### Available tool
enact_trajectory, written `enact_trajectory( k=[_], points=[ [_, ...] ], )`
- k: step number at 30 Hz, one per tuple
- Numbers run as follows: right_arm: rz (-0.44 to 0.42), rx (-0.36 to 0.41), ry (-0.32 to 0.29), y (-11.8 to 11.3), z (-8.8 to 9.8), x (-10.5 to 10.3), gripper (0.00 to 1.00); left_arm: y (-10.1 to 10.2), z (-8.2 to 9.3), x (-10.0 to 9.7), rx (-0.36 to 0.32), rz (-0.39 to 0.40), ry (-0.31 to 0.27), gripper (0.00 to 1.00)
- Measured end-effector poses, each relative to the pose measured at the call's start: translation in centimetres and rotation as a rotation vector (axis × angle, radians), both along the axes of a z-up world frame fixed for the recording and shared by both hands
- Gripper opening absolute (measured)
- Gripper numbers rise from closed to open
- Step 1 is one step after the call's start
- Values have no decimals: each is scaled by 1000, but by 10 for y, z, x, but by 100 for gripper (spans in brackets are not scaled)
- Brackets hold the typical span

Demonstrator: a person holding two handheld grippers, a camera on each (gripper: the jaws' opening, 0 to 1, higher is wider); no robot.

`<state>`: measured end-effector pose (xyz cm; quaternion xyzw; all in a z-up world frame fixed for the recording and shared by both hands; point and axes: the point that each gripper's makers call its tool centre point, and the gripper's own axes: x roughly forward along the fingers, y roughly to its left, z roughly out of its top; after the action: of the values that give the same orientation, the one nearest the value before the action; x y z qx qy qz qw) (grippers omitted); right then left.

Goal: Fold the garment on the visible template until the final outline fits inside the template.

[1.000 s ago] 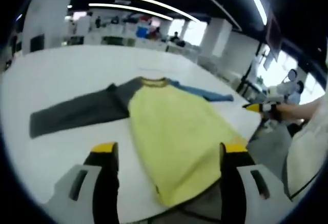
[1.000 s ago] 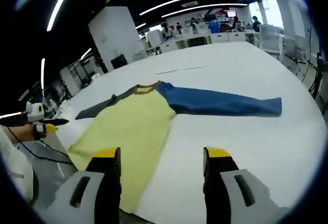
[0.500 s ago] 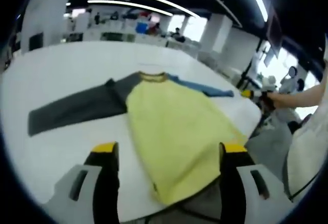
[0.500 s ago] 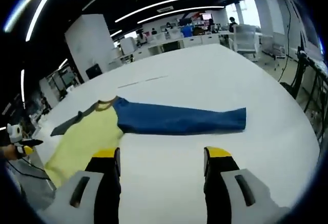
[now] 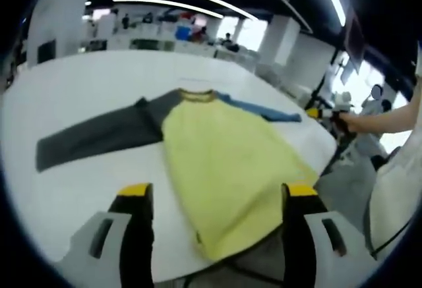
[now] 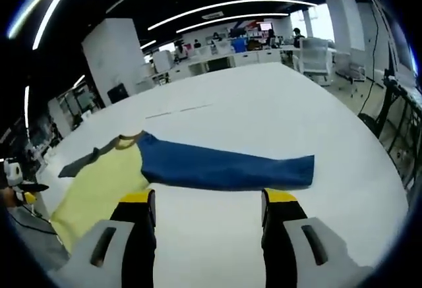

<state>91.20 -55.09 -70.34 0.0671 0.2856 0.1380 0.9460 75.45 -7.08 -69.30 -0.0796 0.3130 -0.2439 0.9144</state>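
Left gripper black jaws with yellow tips, grey housings, right gripper alike

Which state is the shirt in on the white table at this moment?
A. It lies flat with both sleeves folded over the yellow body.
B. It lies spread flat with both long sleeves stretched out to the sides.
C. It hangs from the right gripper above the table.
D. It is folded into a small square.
B: the shirt lies flat on the table, its grey sleeve and blue sleeve stretched out to opposite sides, unfolded.
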Motion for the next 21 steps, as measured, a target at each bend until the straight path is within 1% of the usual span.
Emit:
enact_trajectory(
  k=[7,12,16,21],
  points=[
    [-19,-12,-1,-15,1,10,65,5,-2,0,14,1,10,76],
    [-35,-24,-1,-19,2,13,65,2,-3,0,11,1,15,75],
    [-42,-50,-10,-22,4,14,64,-1,-6,-1,11,-4,26,74],
    [-53,-55,-7,-27,7,16,64,-5,-8,-1,9,-11,37,73]
  ],
)
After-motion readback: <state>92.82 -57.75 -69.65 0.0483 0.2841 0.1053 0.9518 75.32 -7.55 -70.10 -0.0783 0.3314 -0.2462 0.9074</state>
